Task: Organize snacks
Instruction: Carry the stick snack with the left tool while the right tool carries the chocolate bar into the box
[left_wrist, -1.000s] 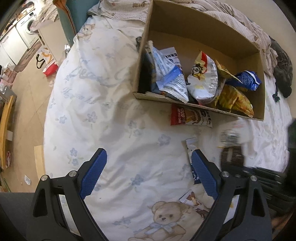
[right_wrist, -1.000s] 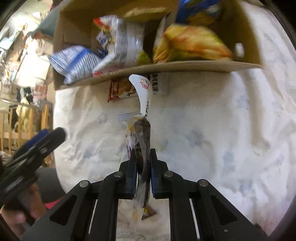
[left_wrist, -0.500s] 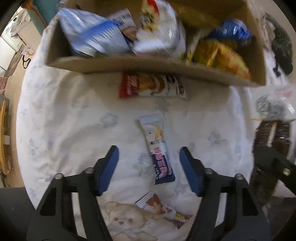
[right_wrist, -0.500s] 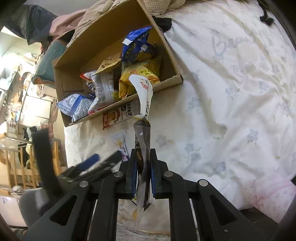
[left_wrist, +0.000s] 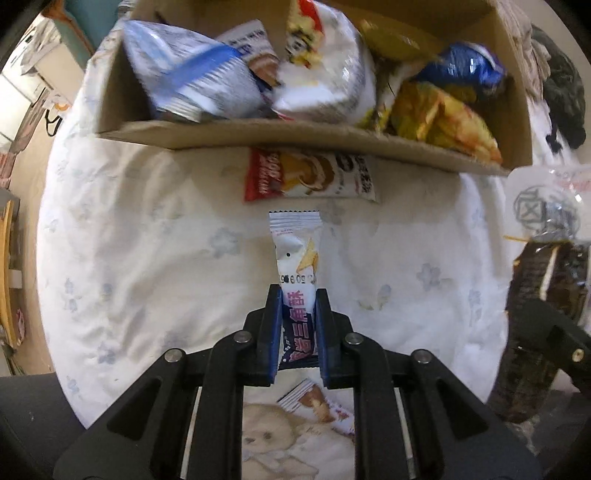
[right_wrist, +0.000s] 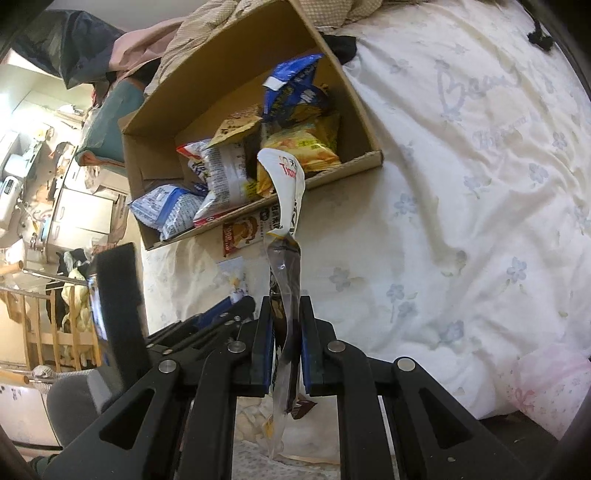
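Note:
My left gripper (left_wrist: 297, 295) is shut on a slim white and purple snack bar (left_wrist: 295, 251) that lies lengthwise on the flowered bedsheet (left_wrist: 147, 258). Just beyond it a red and white snack pack (left_wrist: 306, 177) rests against the front wall of the cardboard box (left_wrist: 258, 134), which holds several snack bags. My right gripper (right_wrist: 286, 306) is shut on a clear packet with a dark snack (right_wrist: 286, 258), held up in the air above the bed. That same dark packet (left_wrist: 543, 280) shows at the right of the left wrist view. The left gripper (right_wrist: 218, 314) appears low on the left in the right wrist view.
Another small wrapper (left_wrist: 317, 402) lies on the bear print below my left fingers. Bedding is heaped behind the box (right_wrist: 229, 33). A dark cloth (left_wrist: 565, 107) lies at the right of the bed. Room furniture and floor show past the bed's left edge (right_wrist: 55, 221).
My left gripper came down over the white and purple bar and its jaws closed onto it. The right gripper lifted its dark packet and swung away from the box front.

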